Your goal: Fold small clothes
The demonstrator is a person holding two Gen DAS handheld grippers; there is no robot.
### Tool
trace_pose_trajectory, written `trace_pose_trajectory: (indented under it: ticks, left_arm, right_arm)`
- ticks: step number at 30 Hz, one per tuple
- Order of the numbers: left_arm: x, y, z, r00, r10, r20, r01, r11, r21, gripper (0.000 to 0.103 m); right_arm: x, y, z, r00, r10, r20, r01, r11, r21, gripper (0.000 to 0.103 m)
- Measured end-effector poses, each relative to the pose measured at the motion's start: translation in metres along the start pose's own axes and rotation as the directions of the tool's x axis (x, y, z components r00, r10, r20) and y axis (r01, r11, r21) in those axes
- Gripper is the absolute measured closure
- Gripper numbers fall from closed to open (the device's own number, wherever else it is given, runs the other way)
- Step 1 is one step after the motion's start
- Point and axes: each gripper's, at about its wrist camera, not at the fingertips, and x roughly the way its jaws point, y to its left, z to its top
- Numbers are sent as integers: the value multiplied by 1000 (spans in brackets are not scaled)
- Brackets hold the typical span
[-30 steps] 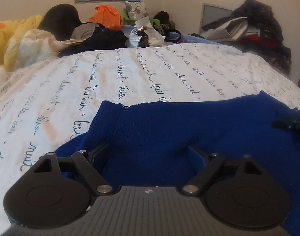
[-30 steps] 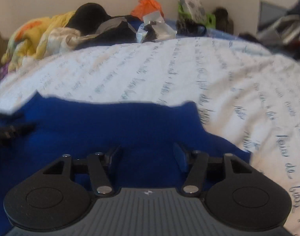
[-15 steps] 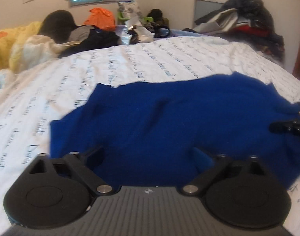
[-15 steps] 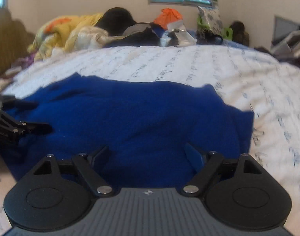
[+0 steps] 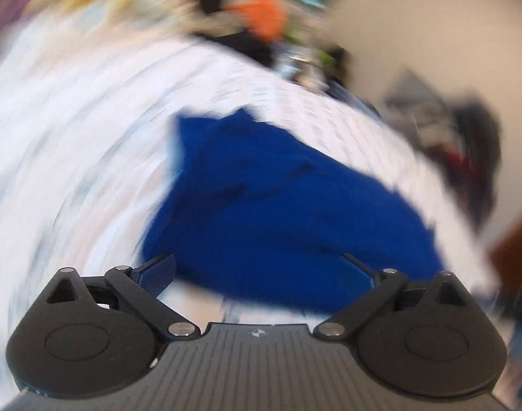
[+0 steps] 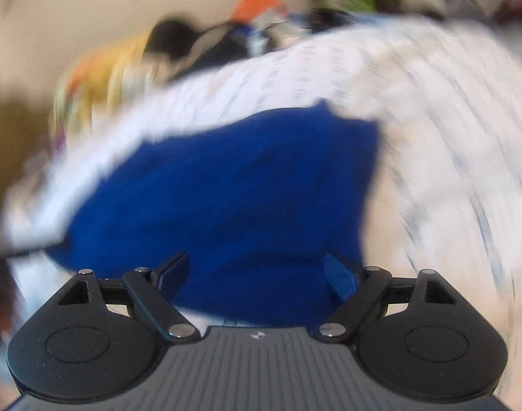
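Blue garment (image 5: pixel 281 212) lay on the white bedspread (image 5: pixel 72 144), both claws released.

Left wrist view: left gripper (image 5: pixel 257 274) spread wide, empty, garment just ahead; blurred clutter by the far wall, something brown at right.
Right wrist view: right gripper (image 6: pixel 257 274) also agape, garment (image 6: pixel 226 198) between bare bedspread (image 6: pixel 449 144) and a yellow heap (image 6: pixel 100 78).
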Motion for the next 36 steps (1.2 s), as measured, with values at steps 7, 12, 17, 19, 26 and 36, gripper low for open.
trace_pose_trajectory:
  ticks: [7, 12, 17, 19, 26, 36]
  left_arm:
    - [10, 20, 4, 995, -79, 67, 95, 958, -270, 8]
    - [29, 19, 25, 999, 38, -21, -42, 966, -254, 100]
    - [-6, 24, 35, 999, 32, -15, -34, 989, -142, 97]
    - [-7, 30, 31, 997, 72, -30, -74, 994, -84, 97]
    - [-36, 3, 22, 992, 89, 86, -102, 982, 160, 37]
    - [127, -111, 64, 992, 95, 84, -126, 795, 594, 48]
  right_arm:
    - [19, -22, 1, 998, 56, -40, -51, 992, 119, 16]
    - [44, -14, 14, 996, 9, -88, -5, 999, 51, 94]
    - [10, -8, 24, 998, 16, -61, -18, 1000, -25, 97]
    - [7, -17, 20, 996, -58, -73, 54, 997, -57, 97]
    - [6, -11, 21, 993, -112, -39, 109, 992, -68, 77]
    - [139, 91, 92, 984, -158, 77, 176, 901, -398, 23]
